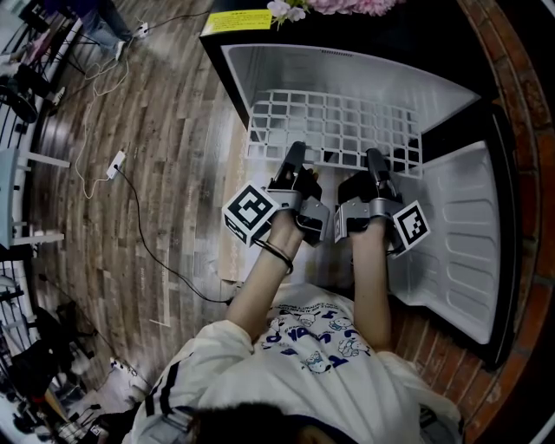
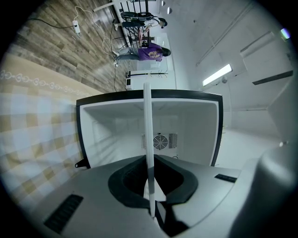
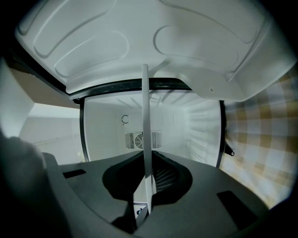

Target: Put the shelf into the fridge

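A white wire shelf (image 1: 334, 128) lies flat in the mouth of the open fridge (image 1: 347, 74), its far part inside the white cavity. My left gripper (image 1: 296, 153) is shut on the shelf's near edge at the left, and my right gripper (image 1: 375, 159) is shut on the same edge at the right. In the left gripper view the shelf (image 2: 147, 135) shows edge-on as a thin white strip clamped in my left gripper (image 2: 151, 188). In the right gripper view the shelf (image 3: 146, 139) is likewise pinched in my right gripper (image 3: 146, 188). Both look at the fan vent (image 2: 159, 141) on the back wall.
The fridge door (image 1: 464, 238) stands open at the right, close to my right arm. Flowers (image 1: 334, 5) sit on the fridge top. A power strip (image 1: 115, 161) and cables lie on the wood floor at the left. A checked mat (image 2: 32, 125) lies beside the fridge.
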{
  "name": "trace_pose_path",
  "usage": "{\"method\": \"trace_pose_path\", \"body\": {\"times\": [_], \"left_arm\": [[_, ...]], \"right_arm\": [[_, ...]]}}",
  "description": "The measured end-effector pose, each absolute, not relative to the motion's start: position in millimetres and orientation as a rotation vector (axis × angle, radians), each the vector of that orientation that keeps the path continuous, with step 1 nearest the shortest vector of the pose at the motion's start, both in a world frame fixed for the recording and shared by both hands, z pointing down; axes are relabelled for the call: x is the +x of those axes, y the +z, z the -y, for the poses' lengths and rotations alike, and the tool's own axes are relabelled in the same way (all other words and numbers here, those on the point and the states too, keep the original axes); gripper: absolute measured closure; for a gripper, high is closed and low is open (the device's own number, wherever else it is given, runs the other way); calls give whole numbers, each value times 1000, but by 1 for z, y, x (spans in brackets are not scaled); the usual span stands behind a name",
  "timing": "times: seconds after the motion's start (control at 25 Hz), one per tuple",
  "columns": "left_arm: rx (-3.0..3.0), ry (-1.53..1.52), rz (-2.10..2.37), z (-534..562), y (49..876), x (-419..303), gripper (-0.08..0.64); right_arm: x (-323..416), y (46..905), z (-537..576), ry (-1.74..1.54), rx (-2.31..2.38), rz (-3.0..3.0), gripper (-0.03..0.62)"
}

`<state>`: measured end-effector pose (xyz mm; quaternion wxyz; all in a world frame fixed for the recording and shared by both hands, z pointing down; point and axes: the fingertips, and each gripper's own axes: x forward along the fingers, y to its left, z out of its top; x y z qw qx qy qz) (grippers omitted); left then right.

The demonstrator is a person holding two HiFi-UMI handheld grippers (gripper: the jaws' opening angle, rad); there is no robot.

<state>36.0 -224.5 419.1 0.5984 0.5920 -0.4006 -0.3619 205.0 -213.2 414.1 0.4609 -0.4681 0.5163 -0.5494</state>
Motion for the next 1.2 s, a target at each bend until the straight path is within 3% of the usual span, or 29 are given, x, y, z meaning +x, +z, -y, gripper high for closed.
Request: {"method": "trace_pose_path", "body": {"times": [1.2], "left_arm": [[1378,-843,934,225,420,35,523]], "right_arm": [[204,416,213,-1338,-1145,-1278,546]]}}
